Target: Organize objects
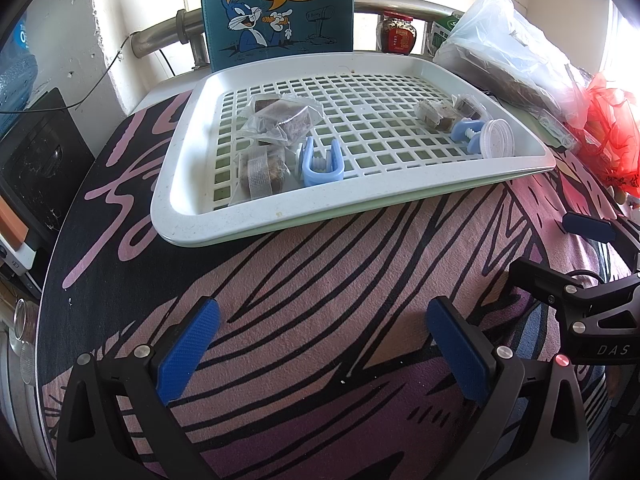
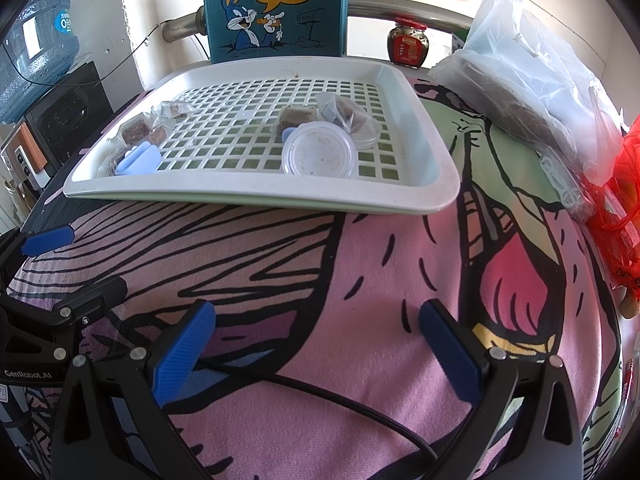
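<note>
A white slotted tray [image 1: 280, 216] [image 2: 400, 196] lies on the patterned cloth ahead of both grippers. On its left side lie wrapped brown snack packs [image 1: 280, 120] [image 2: 136, 132] and a light-blue clip [image 1: 320, 160] [image 2: 138, 162]. On its right side are more wrapped snacks [image 1: 434, 114] [image 2: 352, 116], a second blue clip [image 1: 466, 134] and a small clear lidded cup [image 1: 496, 138] [image 2: 318, 154]. My left gripper [image 1: 324, 320] stands open and empty over the cloth, short of the tray. My right gripper [image 2: 318, 322] is open and empty too, beside the left one.
A blue cartoon-rabbit box [image 1: 280, 8] [image 2: 276, 8] stands behind the tray. A dark jar [image 1: 396, 32] [image 2: 408, 46], a clear plastic bag [image 1: 512, 52] [image 2: 528, 76] and a red bag [image 1: 612, 128] [image 2: 624, 200] crowd the right. A black cable [image 2: 340, 396] crosses the cloth. A water jug [image 2: 36, 48] stands far left.
</note>
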The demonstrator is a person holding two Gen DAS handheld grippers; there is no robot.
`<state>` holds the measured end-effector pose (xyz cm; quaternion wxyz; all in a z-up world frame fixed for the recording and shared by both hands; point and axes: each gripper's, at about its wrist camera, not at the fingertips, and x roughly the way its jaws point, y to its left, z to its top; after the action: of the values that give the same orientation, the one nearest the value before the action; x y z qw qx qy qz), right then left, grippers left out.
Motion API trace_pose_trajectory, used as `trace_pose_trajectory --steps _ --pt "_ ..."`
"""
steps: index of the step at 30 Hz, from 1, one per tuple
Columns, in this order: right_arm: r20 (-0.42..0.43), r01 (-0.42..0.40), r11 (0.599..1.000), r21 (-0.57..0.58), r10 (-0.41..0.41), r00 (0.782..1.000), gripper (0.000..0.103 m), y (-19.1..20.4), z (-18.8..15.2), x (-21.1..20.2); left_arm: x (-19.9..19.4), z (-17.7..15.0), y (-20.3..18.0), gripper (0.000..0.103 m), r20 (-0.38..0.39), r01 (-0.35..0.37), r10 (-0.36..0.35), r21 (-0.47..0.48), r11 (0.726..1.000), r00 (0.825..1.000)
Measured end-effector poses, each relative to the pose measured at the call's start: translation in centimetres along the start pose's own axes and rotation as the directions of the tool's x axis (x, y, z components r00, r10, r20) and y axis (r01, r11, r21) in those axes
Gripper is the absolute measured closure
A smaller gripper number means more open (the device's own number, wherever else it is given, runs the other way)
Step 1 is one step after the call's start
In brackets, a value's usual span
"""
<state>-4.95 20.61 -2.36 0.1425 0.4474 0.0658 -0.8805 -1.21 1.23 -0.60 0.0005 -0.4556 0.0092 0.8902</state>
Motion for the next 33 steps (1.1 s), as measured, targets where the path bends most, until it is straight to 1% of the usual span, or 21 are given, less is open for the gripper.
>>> trace_pose_trajectory --steps 33 --pt "0.000 0.001 1.000 0.000 -0.001 1.000 0.000 0.06 0.01 -0.07 -0.28 -0.27 0.11 0.000 0.000 0.000 0.000 -0.006 1.000 1.000"
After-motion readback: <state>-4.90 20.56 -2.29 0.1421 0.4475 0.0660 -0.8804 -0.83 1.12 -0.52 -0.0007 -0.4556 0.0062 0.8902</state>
